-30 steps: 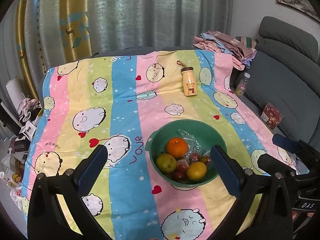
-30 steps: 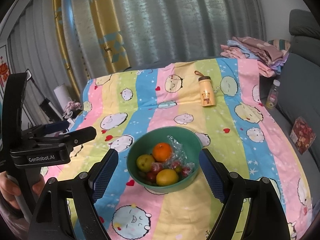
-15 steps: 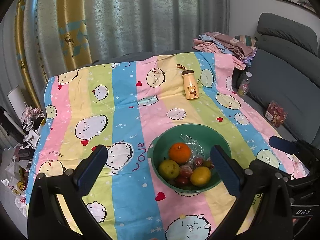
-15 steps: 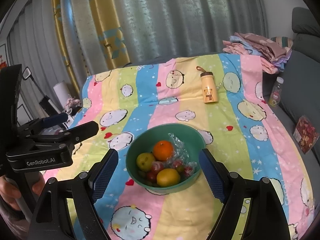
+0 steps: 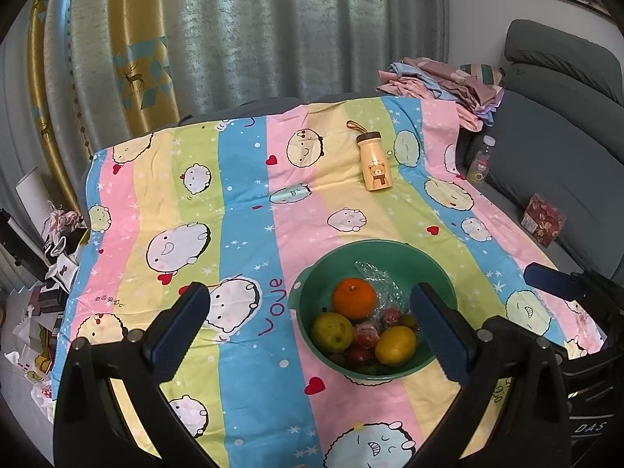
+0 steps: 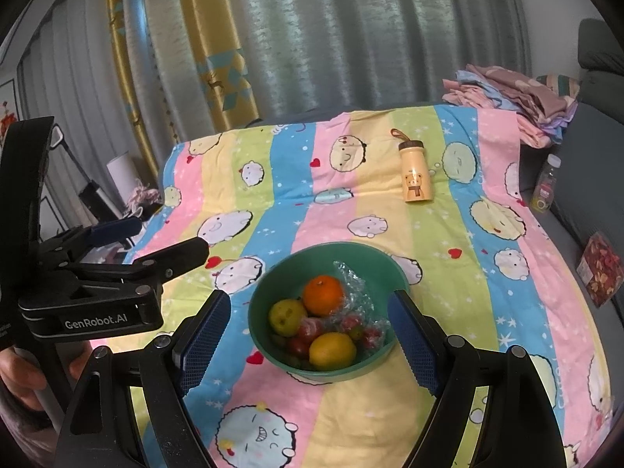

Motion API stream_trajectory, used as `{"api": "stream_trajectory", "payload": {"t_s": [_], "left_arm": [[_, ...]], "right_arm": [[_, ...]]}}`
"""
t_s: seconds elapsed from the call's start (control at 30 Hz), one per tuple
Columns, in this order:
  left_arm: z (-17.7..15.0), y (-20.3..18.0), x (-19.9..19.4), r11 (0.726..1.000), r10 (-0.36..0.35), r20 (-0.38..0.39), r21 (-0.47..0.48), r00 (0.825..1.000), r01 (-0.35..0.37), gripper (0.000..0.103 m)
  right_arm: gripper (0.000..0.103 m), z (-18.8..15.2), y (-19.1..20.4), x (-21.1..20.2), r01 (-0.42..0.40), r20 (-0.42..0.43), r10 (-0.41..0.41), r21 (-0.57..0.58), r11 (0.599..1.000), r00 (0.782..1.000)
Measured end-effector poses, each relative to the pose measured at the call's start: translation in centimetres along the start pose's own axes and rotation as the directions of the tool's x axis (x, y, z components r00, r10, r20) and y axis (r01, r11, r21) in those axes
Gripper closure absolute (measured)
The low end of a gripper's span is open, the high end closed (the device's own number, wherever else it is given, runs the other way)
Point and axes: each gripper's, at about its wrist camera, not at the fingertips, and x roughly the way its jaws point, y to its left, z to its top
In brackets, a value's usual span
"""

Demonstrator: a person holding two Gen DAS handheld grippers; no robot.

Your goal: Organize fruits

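Note:
A green bowl (image 5: 440,273) (image 6: 390,269) sits on the striped cartoon cloth. It holds an orange (image 5: 354,298) (image 6: 323,295), a yellow-green pear-like fruit (image 5: 331,331) (image 6: 287,316), a yellow lemon-like fruit (image 5: 395,345) (image 6: 332,350), small red fruits (image 5: 366,335) (image 6: 310,329) and crumpled clear plastic (image 5: 374,273) (image 6: 351,280). My left gripper (image 5: 308,335) is open and empty, above and short of the bowl. My right gripper (image 6: 308,347) is open and empty, jaws either side of the bowl in view. The left gripper also shows in the right wrist view (image 6: 156,241).
A beige bear-print bottle (image 5: 374,163) (image 6: 414,173) lies at the far side of the cloth. Folded clothes (image 5: 440,78), a grey sofa (image 5: 565,117), a small drink bottle (image 5: 480,160) and a red snack packet (image 5: 542,220) are right. Clutter (image 5: 46,273) lies on the floor left.
Both grippers have drawn back and risen slightly, so the bowl sits a little lower and nearer in both views. Both stay open.

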Motion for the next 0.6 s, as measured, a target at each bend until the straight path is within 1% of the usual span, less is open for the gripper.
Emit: {"api": "stream_trajectory", "payload": {"t_s": [0.4, 0.6], "left_arm": [[-0.08, 0.29, 0.28, 1.0, -0.003, -0.004, 0.0, 1.0, 0.003, 0.0], [-0.05, 0.38, 0.44, 1.0, -0.017, -0.007, -0.008, 1.0, 0.017, 0.0]], "right_arm": [[0.02, -0.04, 0.14, 0.06, 0.003, -0.002, -0.003, -0.004, 1.0, 1.0], [0.02, -0.19, 0.54, 0.36, 0.0, -0.003, 0.0, -0.008, 1.0, 1.0]]}}
